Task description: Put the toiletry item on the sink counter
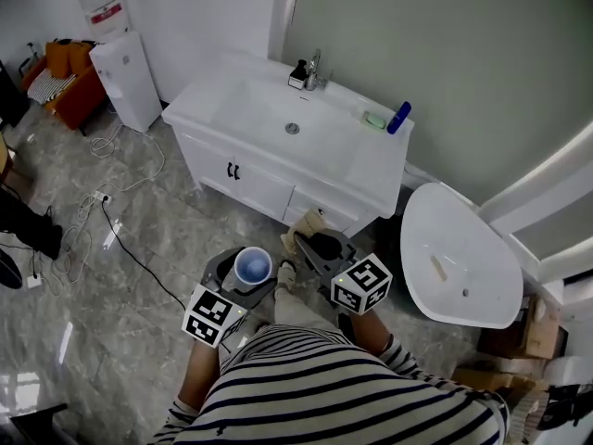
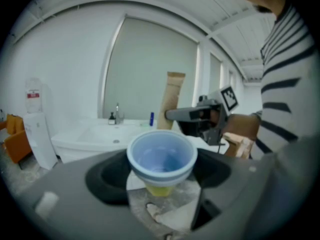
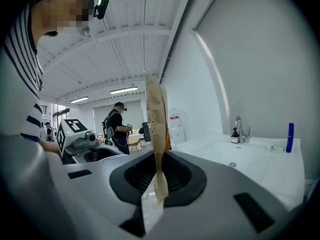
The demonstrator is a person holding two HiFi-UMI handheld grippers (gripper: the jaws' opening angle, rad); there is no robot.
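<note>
White sink desk (image 1: 375,170) ahead, well clear. Left gripper (image 2: 161,186) fingers clamp blue cup (image 1: 252,266); right gripper (image 3: 159,184) fingers pinch upright tan pouch (image 3: 156,129).

— What's lost from the head view?

— The cup (image 1: 252,266) covers the jaws of the left claw (image 1: 250,278). The tan packet (image 1: 304,228) is only a sliver above the right claw (image 1: 320,246).

— And on the bench (image 1: 380,160)?

— The dark bottle (image 1: 298,73) by the tap (image 1: 315,66) and the green thing (image 1: 373,119) are too small to name.

— Edges?

— The boxes (image 1: 521,332) are cut by the right edge and a person's leg (image 1: 30,228) by the left. In the left gripper view the cup's yellow base sinks out of sight.
</note>
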